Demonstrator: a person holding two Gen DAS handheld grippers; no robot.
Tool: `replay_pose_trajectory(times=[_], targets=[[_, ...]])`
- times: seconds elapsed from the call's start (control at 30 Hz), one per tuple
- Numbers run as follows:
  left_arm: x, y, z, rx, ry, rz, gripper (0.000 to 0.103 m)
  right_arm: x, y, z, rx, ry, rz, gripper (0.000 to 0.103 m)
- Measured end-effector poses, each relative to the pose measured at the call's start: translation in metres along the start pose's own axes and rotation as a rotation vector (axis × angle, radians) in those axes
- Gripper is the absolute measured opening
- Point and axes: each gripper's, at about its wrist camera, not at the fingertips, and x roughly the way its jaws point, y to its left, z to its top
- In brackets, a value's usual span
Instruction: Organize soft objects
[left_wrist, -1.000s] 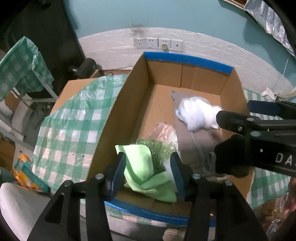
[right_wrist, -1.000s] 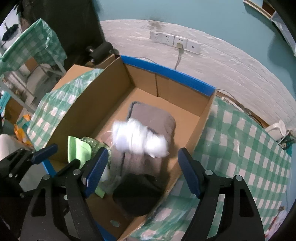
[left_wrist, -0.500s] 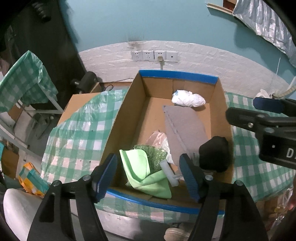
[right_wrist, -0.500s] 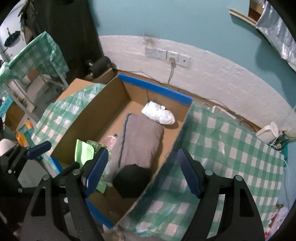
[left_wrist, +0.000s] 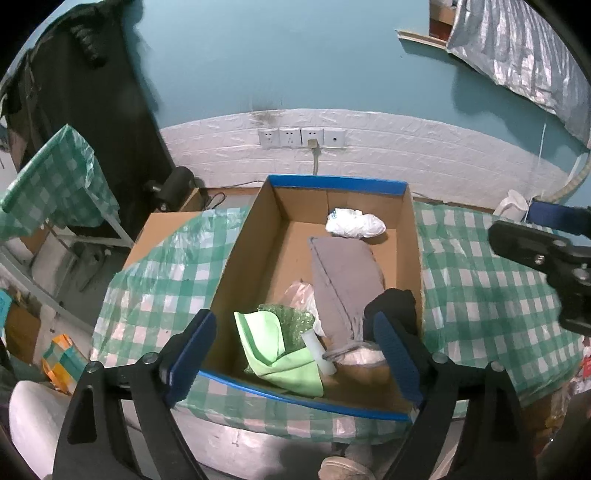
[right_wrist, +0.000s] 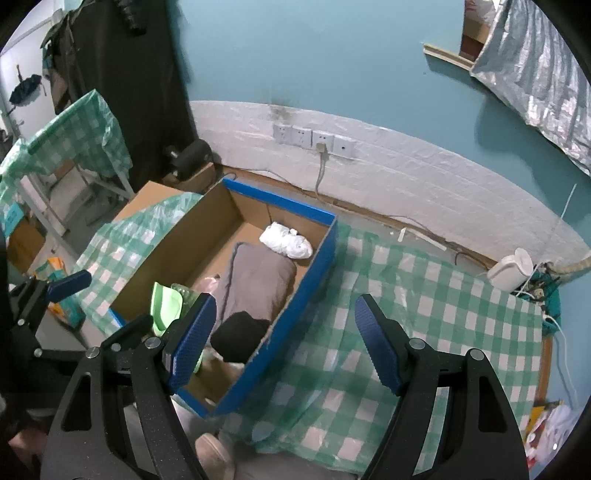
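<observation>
A cardboard box (left_wrist: 243, 258) with blue-taped rims stands on a green checked tablecloth (left_wrist: 472, 295). In it lie a white bundle (left_wrist: 354, 223) at the far end, a grey cushion (left_wrist: 345, 280), a black soft item (left_wrist: 391, 306), a green cloth (left_wrist: 273, 347) and green bubble wrap (left_wrist: 291, 321). My left gripper (left_wrist: 295, 354) is open and empty, above the box's near end. My right gripper (right_wrist: 284, 339) is open and empty, above the box's right wall (right_wrist: 295, 317). The white bundle (right_wrist: 286, 242) and the cushion (right_wrist: 258, 280) also show in the right wrist view.
A white kettle (right_wrist: 511, 269) and cables sit at the table's far right. Wall sockets (left_wrist: 301, 137) are behind the box. A second table with a checked cover (left_wrist: 55, 177) stands at the left. Bare tablecloth (right_wrist: 424, 332) lies right of the box.
The white bundle dropped from mid-air and came to rest at the box's far end. My left gripper opened and let go of the green cloth. Both grippers pulled back and up from the box.
</observation>
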Motion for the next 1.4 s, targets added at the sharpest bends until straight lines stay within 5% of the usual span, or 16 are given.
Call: replay_pose_trajectory(times=[0.6, 1.4], targets=[[-0.032, -0.036, 0.002, 0.057, -0.082, -0.012, 0.089, -0.031, -0.015, -0.024, 0.010, -0.050, 0.016, 0.077], [-0.036, -0.056, 0.002, 0.056, -0.056, 0.013, 0.089, -0.040, -0.033, -0.034, 0.039, -0.068, 0.021, 0.077]])
